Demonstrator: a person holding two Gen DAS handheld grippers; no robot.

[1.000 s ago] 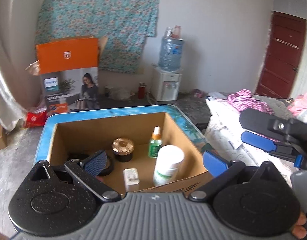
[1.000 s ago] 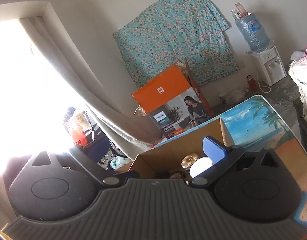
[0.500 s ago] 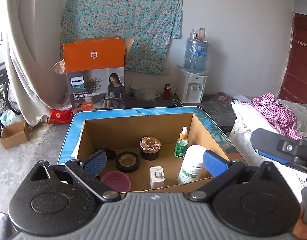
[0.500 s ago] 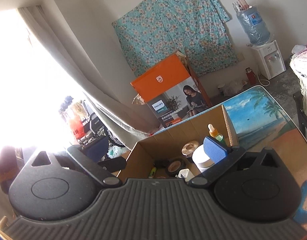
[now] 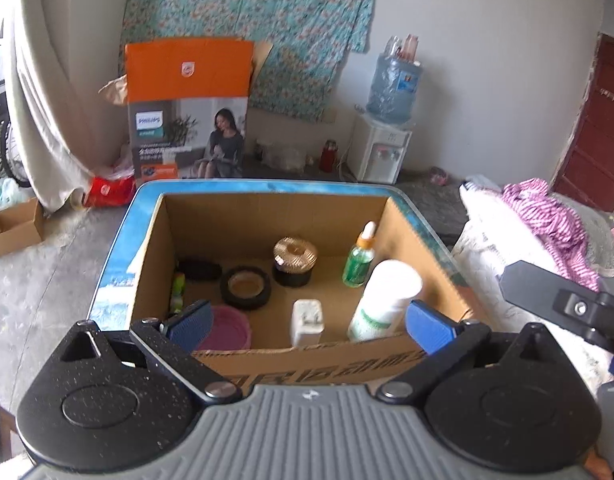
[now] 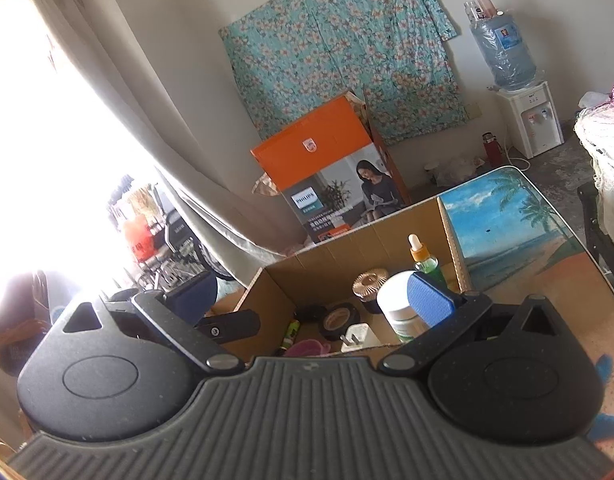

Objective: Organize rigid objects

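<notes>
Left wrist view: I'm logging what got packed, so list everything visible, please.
cardboard box: one, brown, on the blue beach-print table
white bottle: one, box right front
dropper bottle: one, green, right rear
gold-lidded jar: one, black base, rear centre
tape roll: one, black, centre
charger plug: one, white, front
pink bowl: one, front left
orange carton: one, floor behind
water dispenser: one, white, by wall
left hand-held gripper: open, empty
right hand-held gripper: open, empty
</notes>
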